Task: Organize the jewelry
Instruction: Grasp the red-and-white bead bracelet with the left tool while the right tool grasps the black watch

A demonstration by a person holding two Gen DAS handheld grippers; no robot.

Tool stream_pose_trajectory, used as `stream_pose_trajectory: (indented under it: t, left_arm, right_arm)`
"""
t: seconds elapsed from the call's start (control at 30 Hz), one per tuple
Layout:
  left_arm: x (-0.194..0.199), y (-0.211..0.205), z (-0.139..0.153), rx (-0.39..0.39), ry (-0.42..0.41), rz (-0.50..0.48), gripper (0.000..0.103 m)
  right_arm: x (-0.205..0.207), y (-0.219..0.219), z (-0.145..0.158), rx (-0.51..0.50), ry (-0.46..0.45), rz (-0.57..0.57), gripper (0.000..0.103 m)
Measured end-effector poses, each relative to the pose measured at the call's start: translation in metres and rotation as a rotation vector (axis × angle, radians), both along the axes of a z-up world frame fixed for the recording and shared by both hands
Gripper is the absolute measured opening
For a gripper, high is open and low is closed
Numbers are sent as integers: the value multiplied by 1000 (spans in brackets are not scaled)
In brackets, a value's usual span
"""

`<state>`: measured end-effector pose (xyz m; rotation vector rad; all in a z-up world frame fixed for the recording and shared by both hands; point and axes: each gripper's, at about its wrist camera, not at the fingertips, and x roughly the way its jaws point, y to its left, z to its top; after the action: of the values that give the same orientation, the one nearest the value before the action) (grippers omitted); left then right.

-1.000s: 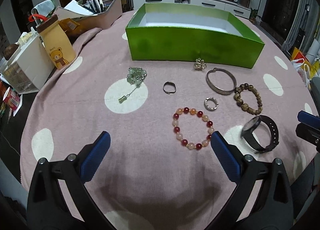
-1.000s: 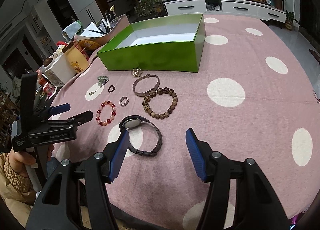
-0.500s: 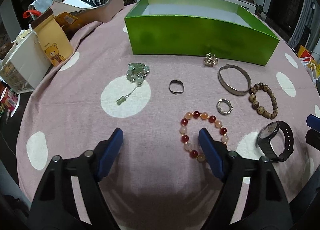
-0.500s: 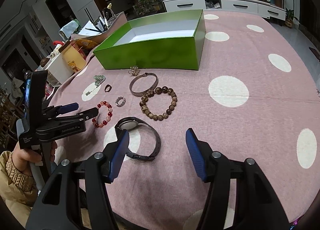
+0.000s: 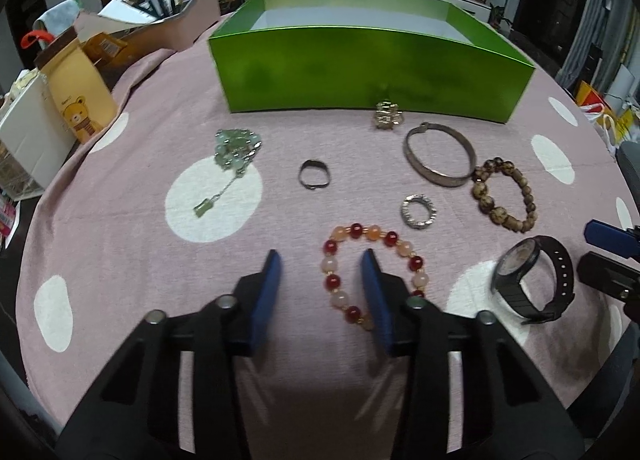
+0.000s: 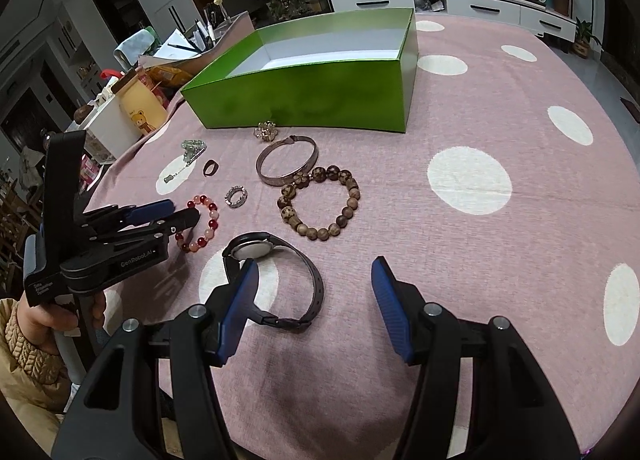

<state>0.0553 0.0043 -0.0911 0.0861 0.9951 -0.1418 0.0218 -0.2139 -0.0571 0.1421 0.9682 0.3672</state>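
Note:
A red and peach bead bracelet (image 5: 374, 260) lies on the pink dotted cloth. My left gripper (image 5: 320, 260) is open, its jaws either side of the bracelet's left arc, one finger (image 5: 374, 292) inside the loop. It also shows in the right wrist view (image 6: 176, 212). My right gripper (image 6: 314, 272) is open and empty over a black watch (image 6: 276, 260). A green open box (image 5: 360, 56) stands behind. A silver bangle (image 5: 440, 158), brown bead bracelet (image 5: 504, 196), silver ring (image 5: 419, 212), dark ring (image 5: 315, 175), gold charm (image 5: 387, 116) and green necklace (image 5: 236, 150) lie before it.
A bear-print paper bag (image 5: 78, 92), a white container (image 5: 24, 140) and a tray of pens and papers (image 5: 160, 20) crowd the table's left edge. The cloth's right side (image 6: 520, 140) holds only white dots.
My left gripper has moved forward and lower and its jaws have narrowed around the bead bracelet's left side. My right gripper has crept closer to the watch.

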Motion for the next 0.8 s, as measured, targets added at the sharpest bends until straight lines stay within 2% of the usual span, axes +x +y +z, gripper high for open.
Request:
stream_pose_trajectory:
  t: [0.1, 0.17, 0.43, 0.57, 0.73, 0.8]
  left_arm:
    - [0, -3, 1, -9, -5, -17, 22]
    - [0, -4, 1, -21, -8, -25, 9]
    - [-1, 4, 1, -72, -15, -18, 7]
    - [-2, 9, 11, -81, -45, -6, 7]
    - [-4, 12, 24, -88, -81, -1, 7]
    - [-6, 14, 28, -97, -91, -2, 7]
  right_arm:
    - [1, 3, -1, -12, -2, 8, 59]
    - [1, 5, -2, -20, -3, 11, 59]
    - [4, 9, -7, -33, 8, 12, 59]
    - [4, 11, -6, -44, 1, 19, 58]
    - [6, 15, -9, -56, 7, 28, 48]
    - [6, 19, -11, -71, 6, 37, 39]
